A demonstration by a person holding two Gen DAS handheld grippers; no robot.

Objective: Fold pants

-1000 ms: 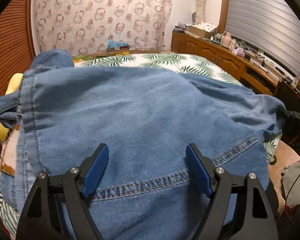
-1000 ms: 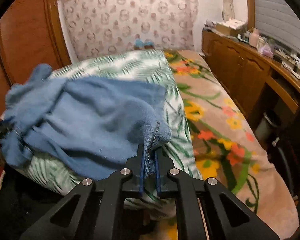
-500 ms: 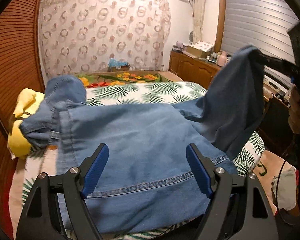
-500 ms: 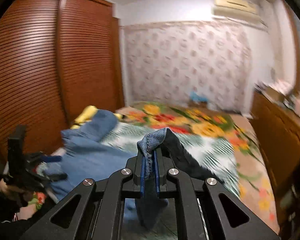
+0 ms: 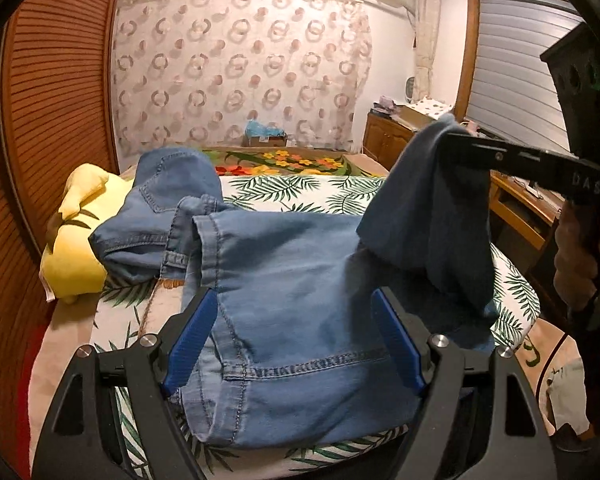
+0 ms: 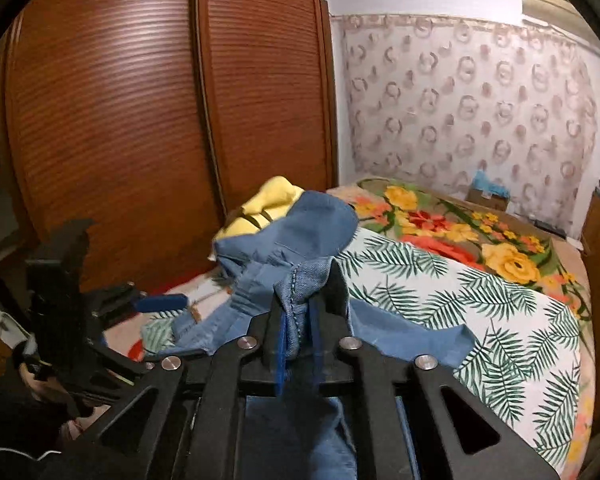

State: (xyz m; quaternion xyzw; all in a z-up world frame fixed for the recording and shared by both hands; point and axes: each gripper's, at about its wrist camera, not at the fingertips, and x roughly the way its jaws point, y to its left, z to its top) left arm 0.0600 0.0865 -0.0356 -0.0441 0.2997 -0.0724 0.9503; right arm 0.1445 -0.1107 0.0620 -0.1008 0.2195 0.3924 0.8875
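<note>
Left gripper (image 5: 294,344), black-framed with blue-padded fingers, occupies the lower centre of the left wrist view; its jaws stand wide apart, released, with the blue pads framing the hemmed end of the light-blue denim pants (image 5: 300,280) without clamping it. At far left of that view stands the slatted brown wooden wardrobe (image 5: 40,140). Right of it lies a yellow plush cushion (image 5: 76,240), touching the crumpled far portion of the pants. The pants lie spread across the white bedsheet printed with green palm leaves (image 5: 288,192), centre frame. At right of the frame, one section of denim rises off the bed, hanging from the right gripper (image 5: 456,136), whose black body enters from the right edge.

In the right wrist view, the wardrobe (image 6: 140,120) fills the left half, and the left gripper (image 6: 160,304) appears at lower left. At lower centre, the right gripper (image 6: 298,344) is clenched on a stitched edge of the pants (image 6: 300,292). The leaf-print sheet (image 6: 480,308) extends to the right, with a floral blanket (image 6: 460,232) beyond it.
</note>
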